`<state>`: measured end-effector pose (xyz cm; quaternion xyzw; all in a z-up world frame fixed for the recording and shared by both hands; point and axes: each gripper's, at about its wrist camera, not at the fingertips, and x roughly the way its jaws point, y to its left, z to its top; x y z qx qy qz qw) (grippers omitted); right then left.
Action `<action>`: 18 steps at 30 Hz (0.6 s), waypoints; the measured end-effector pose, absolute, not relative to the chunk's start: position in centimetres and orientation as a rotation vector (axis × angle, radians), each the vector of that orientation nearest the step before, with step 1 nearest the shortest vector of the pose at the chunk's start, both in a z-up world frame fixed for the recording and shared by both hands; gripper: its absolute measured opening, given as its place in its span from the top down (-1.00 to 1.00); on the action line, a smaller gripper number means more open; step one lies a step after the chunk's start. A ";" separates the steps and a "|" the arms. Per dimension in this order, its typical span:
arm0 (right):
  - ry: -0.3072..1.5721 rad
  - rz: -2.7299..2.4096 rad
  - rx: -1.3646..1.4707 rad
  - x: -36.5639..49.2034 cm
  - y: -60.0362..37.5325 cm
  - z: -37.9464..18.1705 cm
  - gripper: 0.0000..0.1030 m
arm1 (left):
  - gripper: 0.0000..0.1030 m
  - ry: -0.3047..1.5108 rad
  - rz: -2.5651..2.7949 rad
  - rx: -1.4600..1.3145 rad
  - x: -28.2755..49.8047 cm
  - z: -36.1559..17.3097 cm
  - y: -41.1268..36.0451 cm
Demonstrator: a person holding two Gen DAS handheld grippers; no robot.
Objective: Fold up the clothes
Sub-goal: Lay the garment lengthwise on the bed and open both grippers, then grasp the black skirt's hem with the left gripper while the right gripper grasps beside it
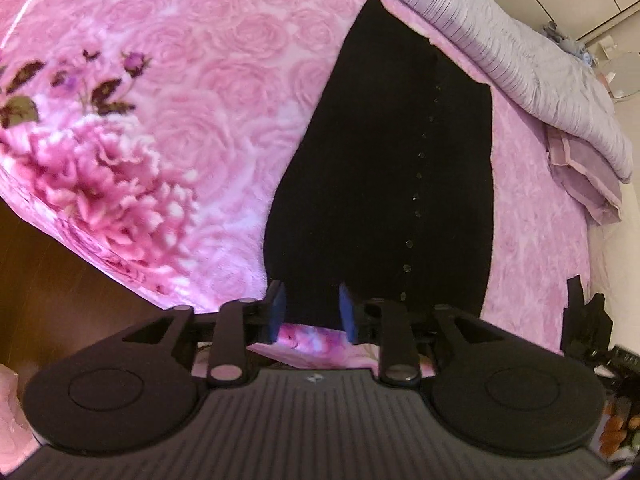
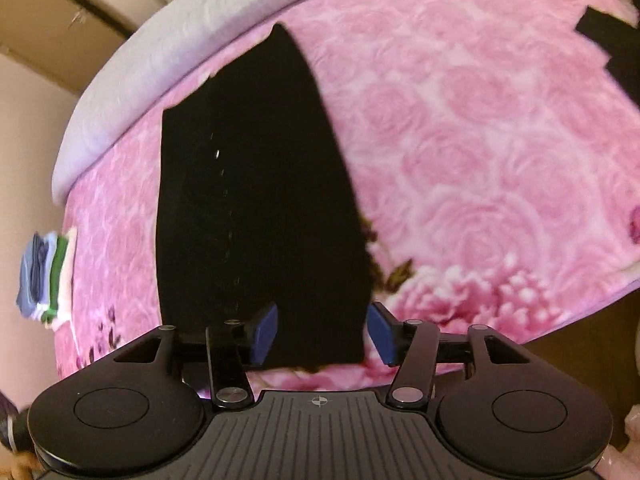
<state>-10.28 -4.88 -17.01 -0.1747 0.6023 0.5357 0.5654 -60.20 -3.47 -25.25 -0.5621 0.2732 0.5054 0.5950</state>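
Nearest the left wrist camera, the left gripper (image 1: 311,312) is sitting with its blue pads (image 1: 277,311) spread, and the near hem of the black garment (image 1: 380,184) is lying between them, not pinched. The garment is stretching away along the pink floral blanket (image 1: 180,100), a row of small buttons (image 1: 418,176) running down it, toward the lilac duvet (image 1: 540,80). In the right wrist view, the right gripper (image 2: 322,330) is likewise standing wide apart over the garment's (image 2: 256,200) near edge, gripping nothing, with a stack of folded clothes (image 2: 46,276) waiting at the bed's edge. The risk, as I judge it: closing unevenly could be catching only one layer or the plush blanket beneath, and the long fabric could be skewing or sliding off the near side.
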 end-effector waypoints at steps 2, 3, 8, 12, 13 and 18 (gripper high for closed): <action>1.447 1.242 -0.450 -11.0 -5.0 -19.1 -0.05 | 0.50 0.652 1.174 -1.341 -59.9 -27.7 -2.8; 1.462 1.230 -0.472 -11.3 -5.0 -20.1 -0.05 | 0.50 0.663 1.177 -1.360 -59.8 -28.8 -2.4; 1.507 1.185 -0.501 -12.2 -4.8 -24.6 -0.05 | 0.50 0.723 1.203 -1.426 -59.1 -33.5 -0.4; 1.498 1.168 -0.491 -12.8 -4.6 -27.2 -0.05 | 0.35 0.653 1.219 -1.455 -59.6 -35.5 0.6; 1.492 1.165 -0.486 -13.0 -4.5 -27.9 -0.05 | 0.34 0.636 1.216 -1.467 -59.7 -36.0 0.6; 1.482 1.089 -0.445 -13.4 -4.1 -30.9 -0.05 | 0.42 0.653 1.185 -1.427 -59.3 -36.3 0.4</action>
